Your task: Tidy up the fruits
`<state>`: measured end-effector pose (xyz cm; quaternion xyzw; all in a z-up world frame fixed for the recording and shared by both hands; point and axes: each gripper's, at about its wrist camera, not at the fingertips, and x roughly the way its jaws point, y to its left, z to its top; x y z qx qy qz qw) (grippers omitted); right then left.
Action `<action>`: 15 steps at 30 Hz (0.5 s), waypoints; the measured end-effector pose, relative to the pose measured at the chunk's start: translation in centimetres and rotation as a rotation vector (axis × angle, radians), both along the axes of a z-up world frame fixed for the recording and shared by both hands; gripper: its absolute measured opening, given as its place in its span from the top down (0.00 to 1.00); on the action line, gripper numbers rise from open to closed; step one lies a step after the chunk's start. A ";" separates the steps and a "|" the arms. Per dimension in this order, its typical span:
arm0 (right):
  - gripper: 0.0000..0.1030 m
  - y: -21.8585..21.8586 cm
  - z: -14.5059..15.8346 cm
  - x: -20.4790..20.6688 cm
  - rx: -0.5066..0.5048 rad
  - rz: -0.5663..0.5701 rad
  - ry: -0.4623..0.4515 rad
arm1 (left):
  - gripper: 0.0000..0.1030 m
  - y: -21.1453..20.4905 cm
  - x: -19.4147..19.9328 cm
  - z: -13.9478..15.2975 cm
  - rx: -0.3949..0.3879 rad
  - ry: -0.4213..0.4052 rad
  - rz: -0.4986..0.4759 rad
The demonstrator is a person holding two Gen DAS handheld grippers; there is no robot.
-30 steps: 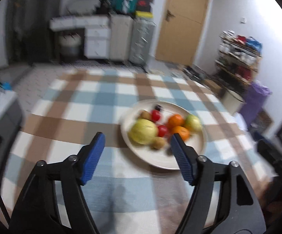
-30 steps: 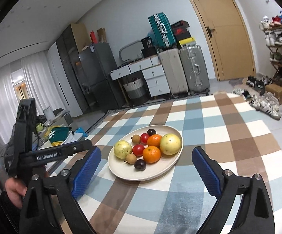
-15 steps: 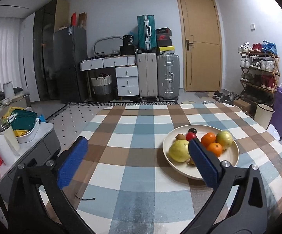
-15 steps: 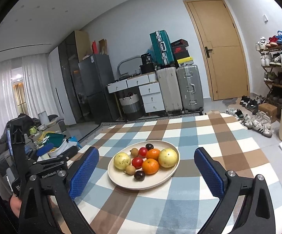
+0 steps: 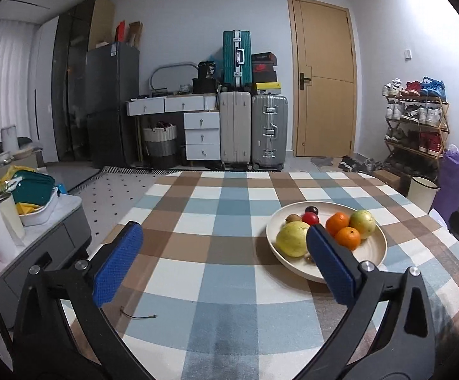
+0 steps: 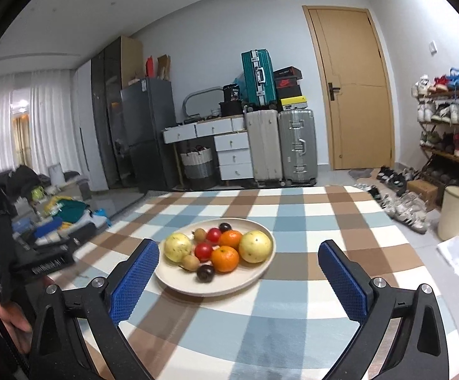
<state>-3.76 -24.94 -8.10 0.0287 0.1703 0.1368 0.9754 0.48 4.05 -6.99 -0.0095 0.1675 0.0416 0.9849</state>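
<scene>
A cream plate (image 6: 255, 280) (image 5: 375, 250) sits on the checked tablecloth with fruit on it: two yellow-green round fruits (image 6: 178, 247) (image 6: 256, 246), two oranges (image 6: 225, 258) (image 6: 230, 239), two red tomatoes (image 6: 203, 250), small brown fruits (image 6: 191, 262) and dark plums (image 6: 205, 272). My right gripper (image 6: 239, 280) is open and empty, held just in front of the plate. My left gripper (image 5: 223, 262) is open and empty, to the left of the plate; its right finger (image 5: 331, 266) covers part of the plate.
The table (image 5: 229, 285) carries a blue, brown and white checked cloth. A low grey cabinet with clutter (image 5: 23, 221) stands to the left. Suitcases (image 5: 251, 129), drawers, a door and a shoe rack (image 5: 416, 120) are beyond. The left gripper shows at the right wrist view's left edge (image 6: 23, 253).
Both grippers have pulled back and risen from the plate. The left one has swung left, so the plate now lies by its right finger. Both stay open.
</scene>
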 end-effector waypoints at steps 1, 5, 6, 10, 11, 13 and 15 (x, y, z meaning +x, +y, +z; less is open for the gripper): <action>0.01 0.1 -0.2 0.0 -0.006 -0.002 0.005 | 0.00 0.0 -0.1 -0.1 -0.003 -0.001 -0.008; 0.01 0.4 -0.9 -0.5 -0.025 0.000 -0.017 | 0.00 -0.1 -0.2 -0.6 0.006 -0.007 -0.016; 0.01 0.5 -0.9 -0.6 -0.028 0.005 -0.021 | 0.00 -0.1 -0.1 -0.6 0.004 -0.012 -0.018; 0.01 1.3 -1.0 -0.4 -0.067 0.019 -0.028 | 0.00 -0.2 0.1 -0.7 0.002 -0.010 -0.044; 0.01 1.7 -1.0 -0.3 -0.088 0.020 -0.030 | 0.00 -0.2 0.1 -0.8 -0.002 -0.010 -0.043; 0.01 2.3 -1.0 -0.4 -0.114 0.026 -0.040 | 0.00 -0.3 0.2 -0.8 0.003 -0.010 -0.043; 0.01 2.1 -1.1 -0.2 -0.106 0.032 -0.037 | 0.00 -0.4 0.3 -0.8 0.007 -0.010 -0.039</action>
